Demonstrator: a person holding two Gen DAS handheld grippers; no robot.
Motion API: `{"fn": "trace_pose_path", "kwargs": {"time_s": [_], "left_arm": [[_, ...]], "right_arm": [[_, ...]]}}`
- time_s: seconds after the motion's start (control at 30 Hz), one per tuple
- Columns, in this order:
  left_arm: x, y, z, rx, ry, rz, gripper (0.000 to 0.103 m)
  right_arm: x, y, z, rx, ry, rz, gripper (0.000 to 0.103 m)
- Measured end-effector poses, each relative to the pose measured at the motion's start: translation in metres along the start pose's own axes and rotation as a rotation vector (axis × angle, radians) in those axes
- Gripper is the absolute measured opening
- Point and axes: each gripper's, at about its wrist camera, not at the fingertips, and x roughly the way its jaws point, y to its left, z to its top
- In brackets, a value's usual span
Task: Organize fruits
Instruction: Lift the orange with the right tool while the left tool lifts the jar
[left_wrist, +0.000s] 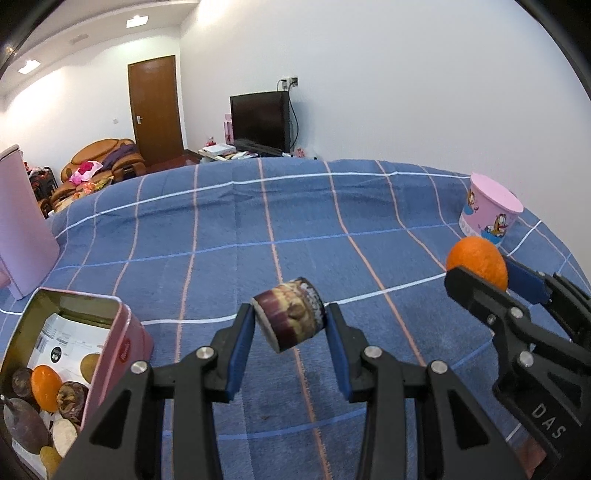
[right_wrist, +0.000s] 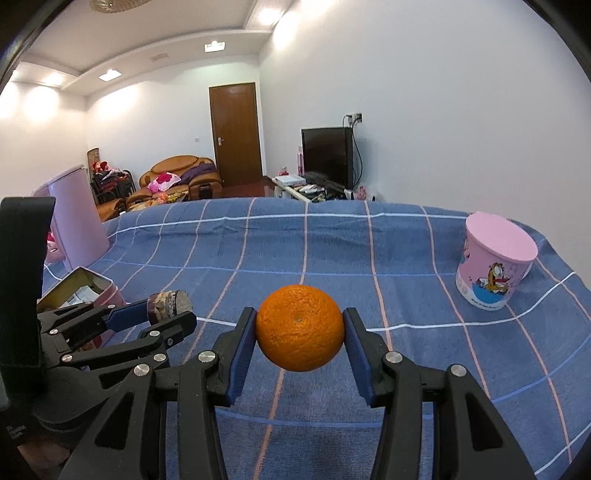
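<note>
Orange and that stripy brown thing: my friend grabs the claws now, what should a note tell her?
Left claw: shut on the stripy brown piece, held above the blue cloth.
Right claw: shut on the orange, also in the air.
Pink tin, at the left: already holds an orange and several brown pieces.
Pink cup: far right.
Left to do: set both held pieces down.

We see a matt woven cloth bedspread (right_wrist: 332, 251), a dimpled, slightly glossy orange (right_wrist: 300, 327), a shiny metal tin (left_wrist: 74, 314) with pink painted sides, smooth pink plastic cup (right_wrist: 495, 266), and matt black plastic gripper fingers (right_wrist: 236, 354).
</note>
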Motion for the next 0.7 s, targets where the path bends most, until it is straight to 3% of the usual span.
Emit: {"fn": "trace_pose_path", "kwargs": {"time_s": [0.7], "left_arm": [[-0.019,0.005,-0.007,-0.01,-0.074,0.035,0.041]], "right_arm": [[-0.015,0.007,-0.002,-0.014,-0.072,-0.003,0.049]]}}
